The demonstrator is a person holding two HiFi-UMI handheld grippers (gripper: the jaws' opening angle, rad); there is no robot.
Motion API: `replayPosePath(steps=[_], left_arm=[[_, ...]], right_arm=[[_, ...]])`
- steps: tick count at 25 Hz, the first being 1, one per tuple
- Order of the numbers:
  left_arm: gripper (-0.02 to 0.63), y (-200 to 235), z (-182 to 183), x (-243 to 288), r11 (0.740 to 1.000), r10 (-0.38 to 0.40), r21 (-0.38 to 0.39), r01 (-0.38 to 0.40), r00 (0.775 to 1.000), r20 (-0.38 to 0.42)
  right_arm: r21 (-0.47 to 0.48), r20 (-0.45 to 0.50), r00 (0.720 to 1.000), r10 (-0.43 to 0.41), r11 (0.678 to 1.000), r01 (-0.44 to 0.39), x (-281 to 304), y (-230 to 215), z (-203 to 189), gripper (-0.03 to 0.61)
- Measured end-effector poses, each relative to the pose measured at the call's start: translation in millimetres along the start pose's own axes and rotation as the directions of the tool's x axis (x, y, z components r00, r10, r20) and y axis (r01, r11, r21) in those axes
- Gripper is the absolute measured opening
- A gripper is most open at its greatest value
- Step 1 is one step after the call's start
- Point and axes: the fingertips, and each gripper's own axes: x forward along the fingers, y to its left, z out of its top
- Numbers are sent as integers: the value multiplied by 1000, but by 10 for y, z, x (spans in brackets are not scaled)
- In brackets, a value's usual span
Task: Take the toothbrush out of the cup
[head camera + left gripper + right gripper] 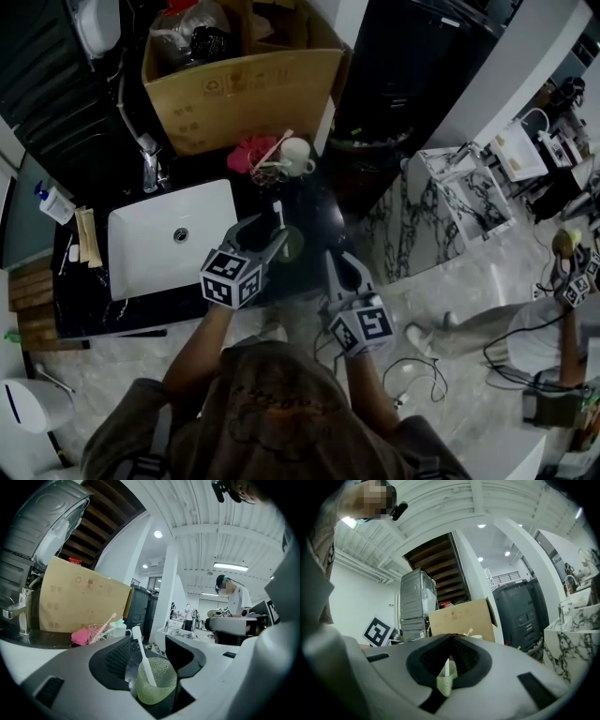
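Note:
A translucent green cup (290,246) stands on the black counter (319,211), right of the sink. A white toothbrush (278,215) leans in it, head up. My left gripper (274,232) reaches it from the front. In the left gripper view the cup (156,682) and toothbrush (143,656) sit between the jaws of the left gripper (150,644), which is open, its pads clear of the cup. My right gripper (333,261) hovers just right of the cup. In the right gripper view the right gripper (450,637) is shut on nothing, with the cup (445,682) seen beyond it.
A white sink (131,281) with a chrome tap (150,169) lies left. Behind the cup are a white mug (297,156) holding a pink brush, a pink cloth (249,150) and a cardboard box (244,94). The counter ends right of the cup. Another person (553,319) stands far right.

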Motion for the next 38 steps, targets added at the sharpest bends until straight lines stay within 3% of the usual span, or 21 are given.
replayPosePath(steps=[9, 18, 20, 27, 38], left_arm=[[218, 117, -207, 332, 999, -31, -17, 30, 996, -89], [167, 168, -237, 499, 998, -54, -28, 51, 992, -110], [161, 167, -232, 507, 998, -57, -26, 55, 992, -109], [35, 144, -129, 498, 999, -47, -6, 46, 996, -77], [0, 119, 90, 425, 999, -23, 38, 24, 999, -22]], right_arm=[[4, -25, 1000, -14, 1000, 14, 150, -189, -39, 0], [-12, -48, 999, 12, 1000, -13, 273, -225, -124, 0], [-2, -46, 999, 14, 1000, -14, 293, -215, -127, 0], [9, -48, 999, 11, 1000, -11, 299, -250, -134, 0], [-2, -39, 999, 6, 1000, -6, 198, -217, -123, 0]])
